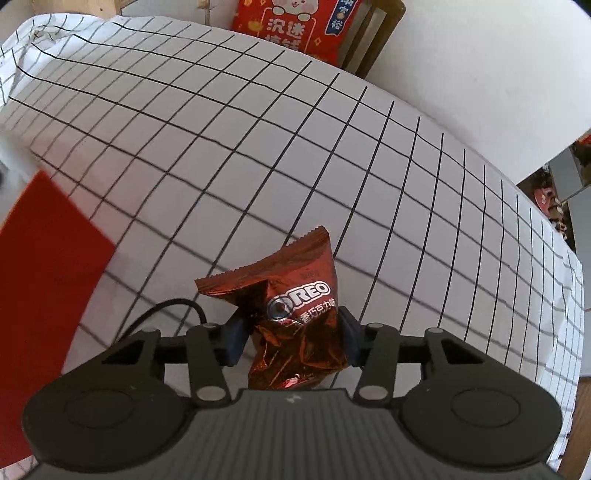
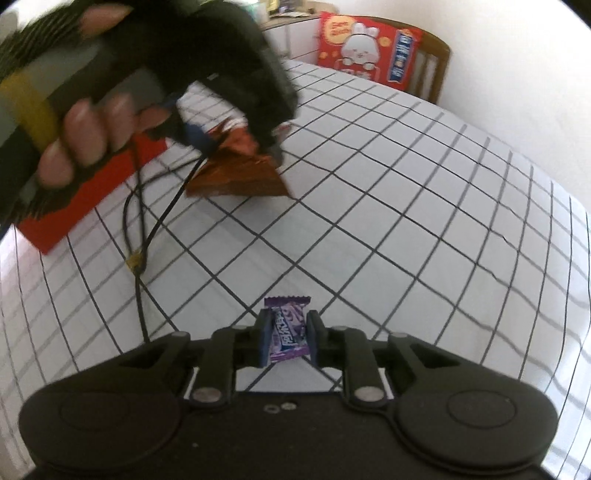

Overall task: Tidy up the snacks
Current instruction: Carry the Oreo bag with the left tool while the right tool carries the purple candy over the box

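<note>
A crumpled brown Oreo packet (image 1: 295,325) stands upright between the blue pads of my left gripper (image 1: 293,339), which is shut on its middle. In the right wrist view the same packet (image 2: 240,173) hangs under the left gripper (image 2: 236,144), which a gloved hand (image 2: 85,140) holds; whether its lower edge touches the cloth I cannot tell. My right gripper (image 2: 289,341) is shut on a small purple candy (image 2: 288,334), just above the checked tablecloth (image 2: 406,221).
A flat red box (image 1: 40,280) (image 2: 92,192) lies at the left on the cloth. A big red snack bag (image 1: 295,26) (image 2: 365,51) leans on a wooden chair (image 2: 436,62) beyond the far edge. A black cable (image 2: 140,236) trails across the cloth.
</note>
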A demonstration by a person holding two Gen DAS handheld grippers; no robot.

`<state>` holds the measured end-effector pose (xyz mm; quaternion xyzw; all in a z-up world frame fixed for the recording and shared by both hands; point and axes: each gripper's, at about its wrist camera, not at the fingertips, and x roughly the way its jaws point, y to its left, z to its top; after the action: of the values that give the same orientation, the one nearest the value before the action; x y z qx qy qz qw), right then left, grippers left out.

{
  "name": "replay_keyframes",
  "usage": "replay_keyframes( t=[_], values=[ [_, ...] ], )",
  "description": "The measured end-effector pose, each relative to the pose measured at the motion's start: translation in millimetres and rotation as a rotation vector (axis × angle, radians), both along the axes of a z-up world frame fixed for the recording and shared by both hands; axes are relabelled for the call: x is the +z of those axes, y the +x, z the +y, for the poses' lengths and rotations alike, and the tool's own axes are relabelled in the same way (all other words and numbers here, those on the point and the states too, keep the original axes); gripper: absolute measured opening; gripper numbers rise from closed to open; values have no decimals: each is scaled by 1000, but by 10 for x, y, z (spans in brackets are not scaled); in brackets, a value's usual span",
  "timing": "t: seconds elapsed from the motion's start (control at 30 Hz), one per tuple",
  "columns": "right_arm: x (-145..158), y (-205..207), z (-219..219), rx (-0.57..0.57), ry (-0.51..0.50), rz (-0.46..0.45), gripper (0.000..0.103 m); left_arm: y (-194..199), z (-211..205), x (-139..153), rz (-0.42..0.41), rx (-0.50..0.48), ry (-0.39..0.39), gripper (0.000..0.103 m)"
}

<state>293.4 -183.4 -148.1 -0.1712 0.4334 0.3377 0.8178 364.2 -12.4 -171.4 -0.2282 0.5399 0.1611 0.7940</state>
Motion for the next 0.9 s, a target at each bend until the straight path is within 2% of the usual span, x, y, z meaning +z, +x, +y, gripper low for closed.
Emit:
replay_keyframes(
  t=[0.33,0.9],
  values=[
    [298,-222,-175,-106,105,34,18,-541,2,244,-7,-13,-12,49],
    [874,-786,-46,-110,168,2,18,-1574,-32,846,-94,-149,16,49]
  ],
)
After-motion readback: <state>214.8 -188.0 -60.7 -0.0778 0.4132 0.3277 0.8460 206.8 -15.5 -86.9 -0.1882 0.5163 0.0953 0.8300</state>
